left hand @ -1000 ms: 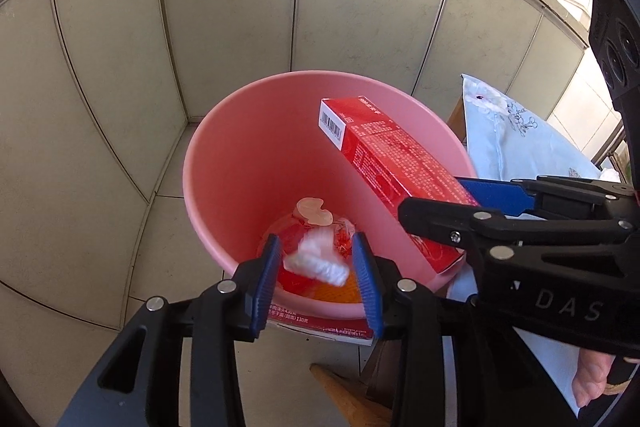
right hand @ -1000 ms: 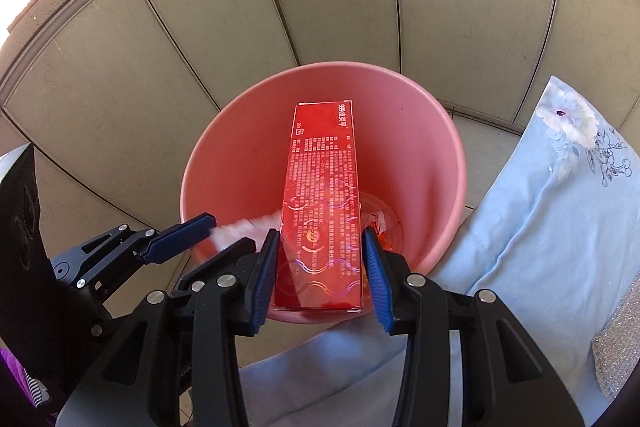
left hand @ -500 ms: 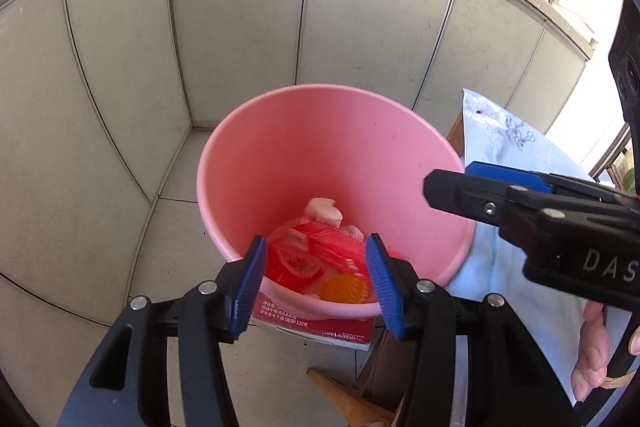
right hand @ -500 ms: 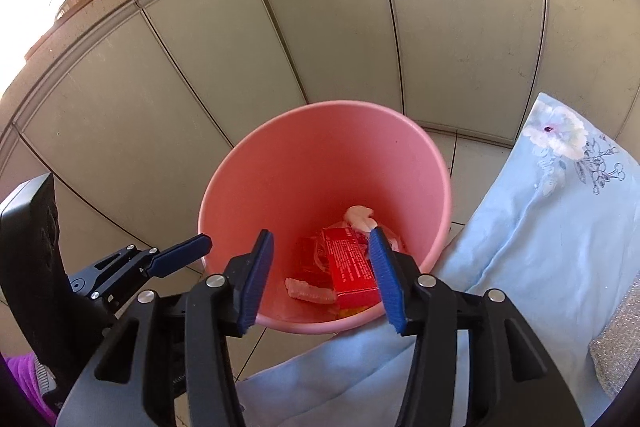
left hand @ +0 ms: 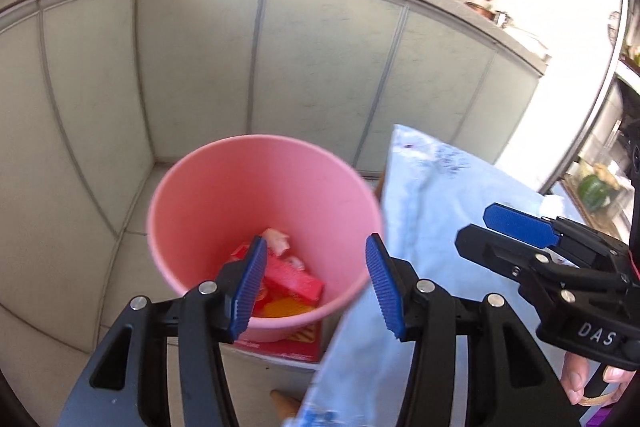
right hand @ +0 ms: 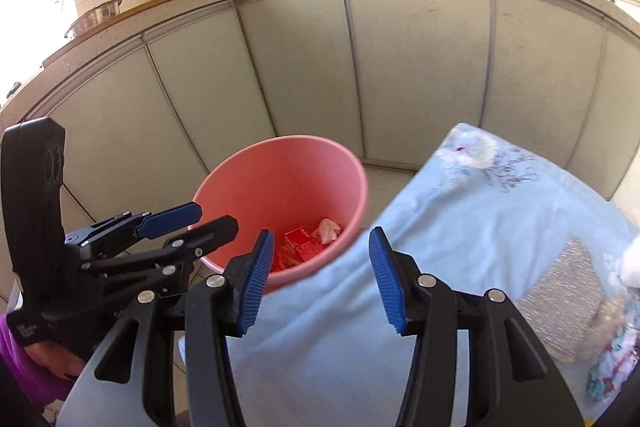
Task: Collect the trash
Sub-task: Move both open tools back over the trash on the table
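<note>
Both my claws, left [left hand: 316, 289] & right [right hand: 320, 281], gape empty above bin [left hand: 208, 195], box [left hand: 292, 279] inside; next I need more trash off the surface [right hand: 460, 227].

tiled floor [left hand: 132, 251], pink bin [left hand: 208, 195] standing on it

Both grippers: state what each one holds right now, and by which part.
Nothing is held. The left gripper and right gripper are both open and empty; the red box lies inside the pink bin.

Red box [left hand: 294, 279] in pink bucket [left hand: 208, 195]
</note>
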